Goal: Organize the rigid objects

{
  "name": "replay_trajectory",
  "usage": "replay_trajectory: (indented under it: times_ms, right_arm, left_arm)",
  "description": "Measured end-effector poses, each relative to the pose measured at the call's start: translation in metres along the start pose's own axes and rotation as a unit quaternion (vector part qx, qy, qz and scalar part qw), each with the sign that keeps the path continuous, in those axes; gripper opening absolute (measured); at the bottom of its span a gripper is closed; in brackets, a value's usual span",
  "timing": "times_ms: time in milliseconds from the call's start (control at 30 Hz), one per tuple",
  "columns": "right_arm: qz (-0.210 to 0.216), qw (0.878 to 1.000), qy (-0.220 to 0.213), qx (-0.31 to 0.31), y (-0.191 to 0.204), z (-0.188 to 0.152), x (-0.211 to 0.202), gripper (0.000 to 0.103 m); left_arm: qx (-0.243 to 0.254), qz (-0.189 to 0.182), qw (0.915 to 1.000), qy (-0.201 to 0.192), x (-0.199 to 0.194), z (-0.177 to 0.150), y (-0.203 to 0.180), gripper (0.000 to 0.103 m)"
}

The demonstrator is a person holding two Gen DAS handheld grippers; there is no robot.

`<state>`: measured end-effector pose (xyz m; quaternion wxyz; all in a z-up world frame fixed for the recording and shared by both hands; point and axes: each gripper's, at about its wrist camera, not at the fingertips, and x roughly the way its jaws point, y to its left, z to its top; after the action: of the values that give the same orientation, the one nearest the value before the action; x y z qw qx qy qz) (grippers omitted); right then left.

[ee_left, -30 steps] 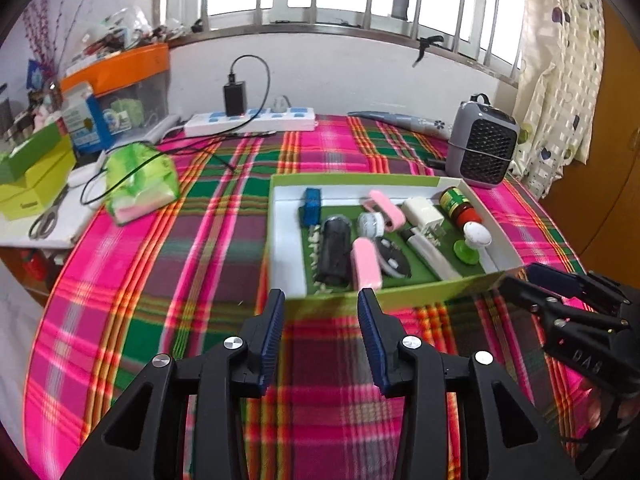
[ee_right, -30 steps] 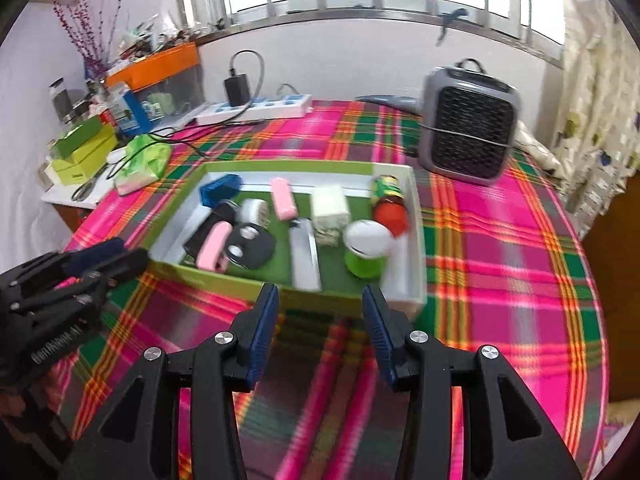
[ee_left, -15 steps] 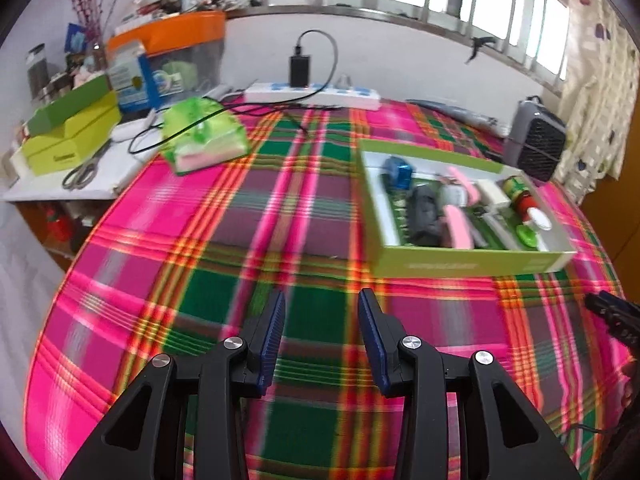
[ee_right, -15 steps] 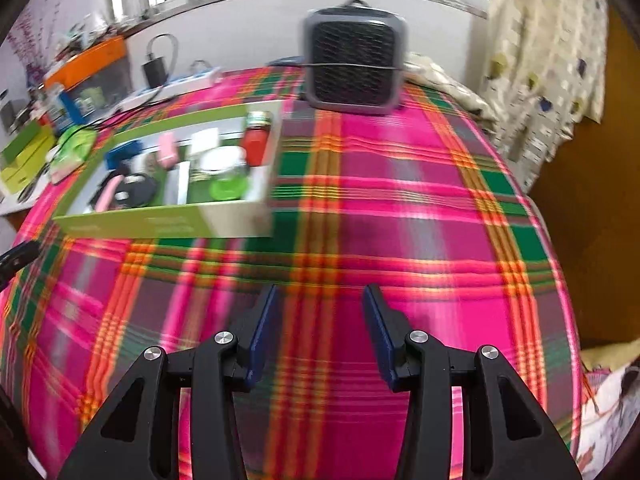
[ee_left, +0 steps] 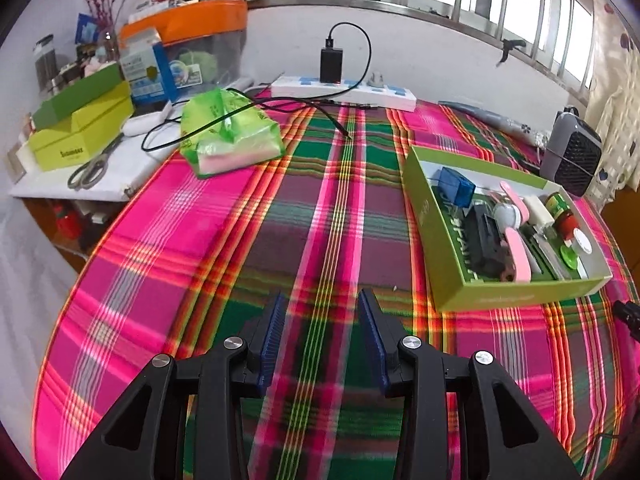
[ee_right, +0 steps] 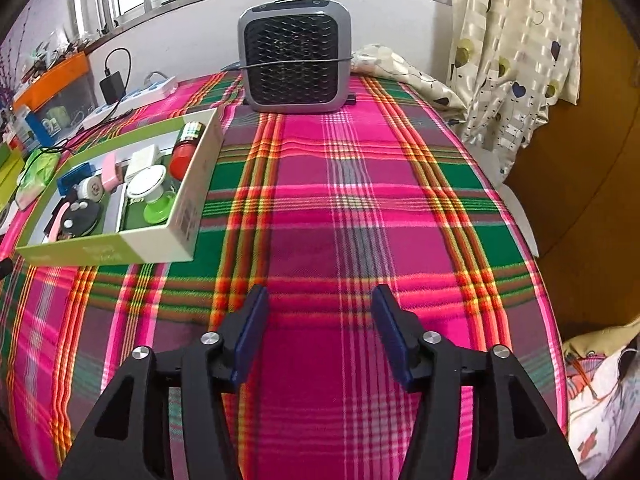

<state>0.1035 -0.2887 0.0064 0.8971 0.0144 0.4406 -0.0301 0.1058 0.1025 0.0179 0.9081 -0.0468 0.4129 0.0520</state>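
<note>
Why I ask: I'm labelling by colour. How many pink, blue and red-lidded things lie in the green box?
Pink: 2, a rear pink piece and a front pink piece
Blue: 1, the blue block
Red-lidded: 1, the jar
Total: 4, all inside the green box

Left claw [ee_left: 322, 300]: two matte black plastic arms with triangular cut-outs, each tipped by a dark blue ribbed pad [ee_left: 272, 336]. Four round silver screw heads across the linkage, two per arm. Right claw [ee_right: 320, 294]: same build, black angular frame with triangular openings, smooth-looking blue pads [ee_right: 394, 334], four silver screws. In the left view, a black bit of the other claw shows at 3 o'clock. No cables, markings or sleeves visible.
</note>
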Motion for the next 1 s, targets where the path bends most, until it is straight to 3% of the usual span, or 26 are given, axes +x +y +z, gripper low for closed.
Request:
replay_trajectory:
  times_ms: [333,633,1000]
  right_arm:
    - [-0.009,1.000,0.004,0.010,-0.009,0.012,0.012,0.069]
    - [-0.010,1.000,0.004,0.010,-0.009,0.013,0.012,0.070]
    - [-0.010,1.000,0.005,0.010,-0.008,0.013,0.013,0.070]
  left_arm:
    - [0.011,-0.005,0.9998,0.015,0.022,0.010,-0.002,0.037]
    - [0.038,0.006,0.9991,0.019,0.028,0.013,-0.010,0.043]
    - [0.037,0.005,0.9991,0.019,0.029,0.013,-0.011,0.044]
